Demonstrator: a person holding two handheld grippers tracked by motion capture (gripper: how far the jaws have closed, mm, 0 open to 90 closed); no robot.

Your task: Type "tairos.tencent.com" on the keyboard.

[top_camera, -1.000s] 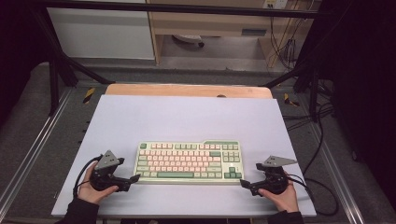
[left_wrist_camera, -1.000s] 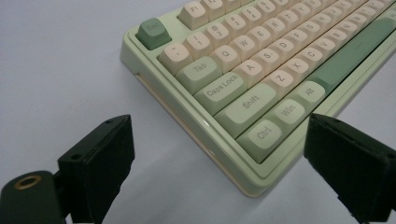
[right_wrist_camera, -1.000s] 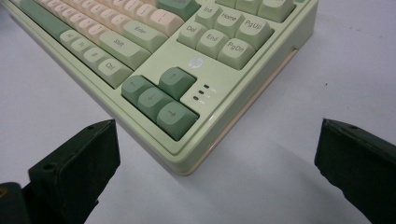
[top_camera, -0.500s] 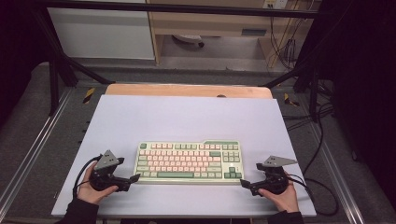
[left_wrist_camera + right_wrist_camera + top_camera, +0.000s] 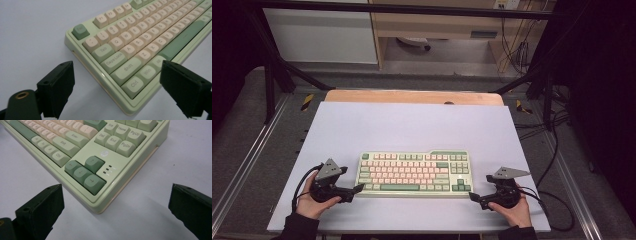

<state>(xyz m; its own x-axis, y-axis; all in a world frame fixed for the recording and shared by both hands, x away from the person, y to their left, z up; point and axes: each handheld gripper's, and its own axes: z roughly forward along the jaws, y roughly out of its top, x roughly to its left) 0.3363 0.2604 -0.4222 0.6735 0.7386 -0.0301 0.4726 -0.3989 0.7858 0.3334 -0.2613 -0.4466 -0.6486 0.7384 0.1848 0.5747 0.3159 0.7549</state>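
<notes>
In the high view, the keyboard [image 5: 413, 173] is seen lying flat on the near half of the white table [image 5: 412, 125], its long axis running left to right across the person's front. The left gripper [image 5: 357, 189] is held just off the near left corner and the right gripper [image 5: 472, 197] just off the near right corner, each pointing inward, so neither hand is markedly nearer (each has its own end). Whether a jaw tip touches the case cannot be made out from here.

In the left gripper view, the jaws are spread wide, and the keyboard's [image 5: 140, 47] corner by the Ctrl key [image 5: 131, 85] is framed between them, ahead and slightly right. No contact is seen; the far end is cut off by the frame.

In the right gripper view, the jaws are likewise spread apart, with nothing pinched. The corner bearing the arrow keys [image 5: 85, 173] lies ahead and between them, clear of both. A two-handed grasp of the ends is judged to be the coming move.
</notes>
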